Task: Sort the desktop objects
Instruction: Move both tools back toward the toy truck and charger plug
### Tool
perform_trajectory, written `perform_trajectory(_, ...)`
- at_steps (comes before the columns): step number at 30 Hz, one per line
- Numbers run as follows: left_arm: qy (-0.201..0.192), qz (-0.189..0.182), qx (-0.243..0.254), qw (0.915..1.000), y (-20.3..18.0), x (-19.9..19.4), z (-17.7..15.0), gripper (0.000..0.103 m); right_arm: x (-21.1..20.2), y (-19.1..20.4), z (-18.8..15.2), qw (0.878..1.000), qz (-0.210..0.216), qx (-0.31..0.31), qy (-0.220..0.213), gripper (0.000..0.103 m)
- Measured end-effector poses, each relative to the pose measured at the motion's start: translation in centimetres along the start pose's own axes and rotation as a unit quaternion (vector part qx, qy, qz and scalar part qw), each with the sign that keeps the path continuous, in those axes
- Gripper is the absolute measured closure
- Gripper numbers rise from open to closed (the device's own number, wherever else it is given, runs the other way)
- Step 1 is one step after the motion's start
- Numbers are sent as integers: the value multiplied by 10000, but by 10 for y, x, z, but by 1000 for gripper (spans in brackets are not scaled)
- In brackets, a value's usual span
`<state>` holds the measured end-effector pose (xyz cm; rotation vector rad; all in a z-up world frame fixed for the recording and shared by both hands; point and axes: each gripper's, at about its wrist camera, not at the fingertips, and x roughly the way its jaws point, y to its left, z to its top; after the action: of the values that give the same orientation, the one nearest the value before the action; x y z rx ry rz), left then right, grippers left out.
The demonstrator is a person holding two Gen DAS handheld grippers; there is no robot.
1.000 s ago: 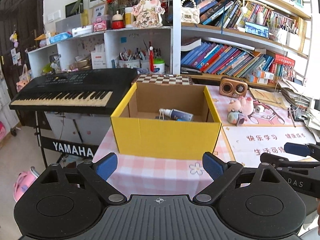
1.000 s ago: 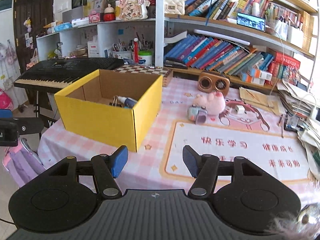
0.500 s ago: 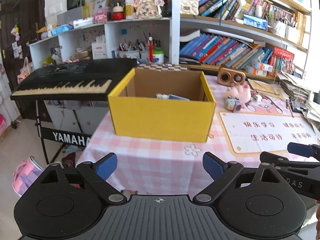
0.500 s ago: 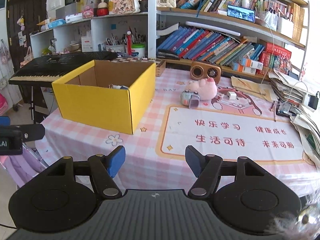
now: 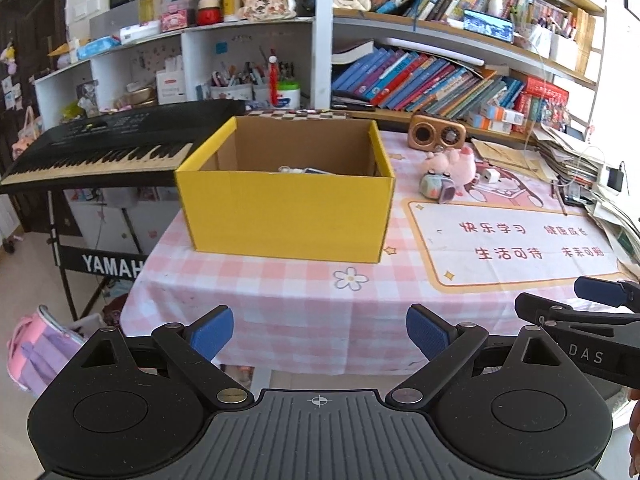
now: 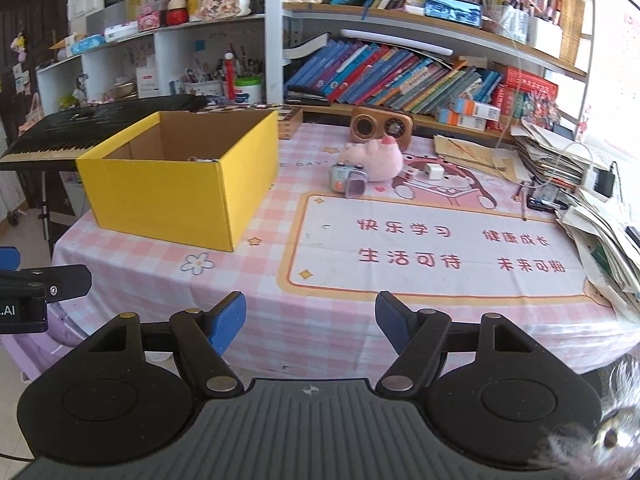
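An open yellow cardboard box (image 5: 286, 216) stands on the pink checked tablecloth (image 5: 280, 300), with small items barely showing inside; it also shows in the right wrist view (image 6: 176, 196). A pink plush pig (image 6: 374, 158), a small teal toy clock (image 6: 347, 178) and a white cube (image 6: 433, 170) lie behind the printed desk mat (image 6: 432, 248). My left gripper (image 5: 319, 330) is open and empty, held off the table's front edge. My right gripper (image 6: 310, 318) is open and empty, also off the front edge.
A black Yamaha keyboard (image 5: 104, 152) stands left of the table. A wooden retro radio (image 6: 382, 126) sits at the back, below shelves of books (image 6: 400, 76). Stacked papers (image 6: 600, 224) and cables crowd the table's right edge. A pink bag (image 5: 36, 352) lies on the floor.
Both grippers have pulled back from the table toward me, so the box and table look smaller and farther. Both stay open and empty.
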<state>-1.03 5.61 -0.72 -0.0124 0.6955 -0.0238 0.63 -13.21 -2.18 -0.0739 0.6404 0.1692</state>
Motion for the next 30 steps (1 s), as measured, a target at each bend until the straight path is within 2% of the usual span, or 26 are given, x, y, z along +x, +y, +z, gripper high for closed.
perform_trajectory(14, 168, -440, 392, 9981, -37, 19, 5, 5, 4, -30, -5, 9987, -387, 312, 119, 24)
perform_trajectory(30, 363, -825, 736, 9932, -101, 66, 33, 5, 30, -98, 2, 9939, -769, 721, 311, 24)
